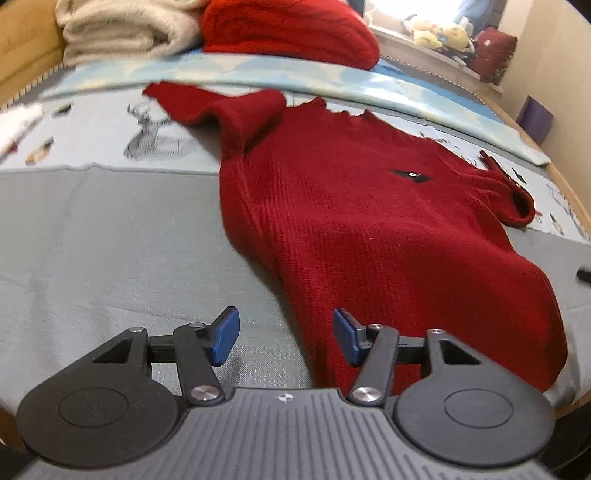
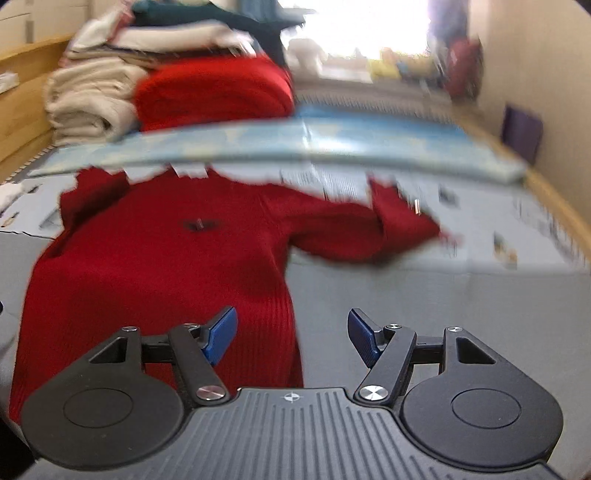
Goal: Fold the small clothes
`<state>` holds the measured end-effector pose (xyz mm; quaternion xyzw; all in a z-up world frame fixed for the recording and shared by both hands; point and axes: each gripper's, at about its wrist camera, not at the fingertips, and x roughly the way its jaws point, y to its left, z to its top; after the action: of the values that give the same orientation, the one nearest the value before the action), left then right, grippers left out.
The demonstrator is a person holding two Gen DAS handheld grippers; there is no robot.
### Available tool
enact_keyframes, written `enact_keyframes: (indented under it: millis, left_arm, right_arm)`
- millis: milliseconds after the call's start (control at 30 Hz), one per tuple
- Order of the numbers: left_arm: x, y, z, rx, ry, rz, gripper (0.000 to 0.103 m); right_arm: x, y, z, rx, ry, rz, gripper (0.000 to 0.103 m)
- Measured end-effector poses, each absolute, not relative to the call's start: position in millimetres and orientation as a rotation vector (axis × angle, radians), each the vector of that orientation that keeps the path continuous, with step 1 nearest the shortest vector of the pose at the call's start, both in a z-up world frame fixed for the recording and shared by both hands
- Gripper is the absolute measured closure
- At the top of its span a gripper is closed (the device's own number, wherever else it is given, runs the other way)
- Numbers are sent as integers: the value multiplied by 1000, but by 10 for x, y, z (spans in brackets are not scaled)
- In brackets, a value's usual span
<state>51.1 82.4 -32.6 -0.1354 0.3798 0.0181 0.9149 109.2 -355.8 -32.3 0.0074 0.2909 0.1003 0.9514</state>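
Observation:
A dark red knit sweater (image 1: 369, 229) lies spread out on the bed, hem toward me and neck at the far end, with a small dark badge (image 1: 410, 175) on its chest. One sleeve (image 1: 229, 110) is bunched at the far left, and the other (image 2: 391, 229) lies out to the right. My left gripper (image 1: 286, 338) is open low over the hem's left edge, its right pad (image 1: 345, 338) above the knit and its left pad over the grey sheet. My right gripper (image 2: 293, 336) is open at the hem's right edge, its left pad (image 2: 221, 334) over the knit. The right wrist view is blurred.
Folded cream knitwear (image 1: 122, 29) and a folded red garment (image 1: 288, 29) are stacked at the head of the bed behind a pale blue mat (image 1: 332, 79). The grey sheet (image 1: 110, 240) lies on either side of the sweater. A wooden bed frame (image 2: 22, 107) borders the left.

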Motion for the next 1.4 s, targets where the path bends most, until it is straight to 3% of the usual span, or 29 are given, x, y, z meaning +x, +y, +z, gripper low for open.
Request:
enact_keyframes:
  millis: [200,567,733,867,933,1400]
  left_arm:
    - [622,892,-610,-488,854,-20,41]
    - [644,610,-716,-406,960,-52,40]
    - [659,509,-760,-385,984,-60,40]
    - [670,463,-780,-370,1007,-56,40]
    - [672,440,-789,-362,1016,-55,40]
    - [713,439,-833,-335,1060,-42,40]
  right_arm:
    - [1344,-3380,-589,23,758,216,34]
    - [1416,-3087,-896,-148,899,225,36]
    - [1421,-3102,-901,-125,910,236,53]
    - [1433,-3133,-893,-118,898,236,79]
    - [1443,-3150,-872,-107,886,234,87]
    - [1444,-3475,-533,36,663,129,92]
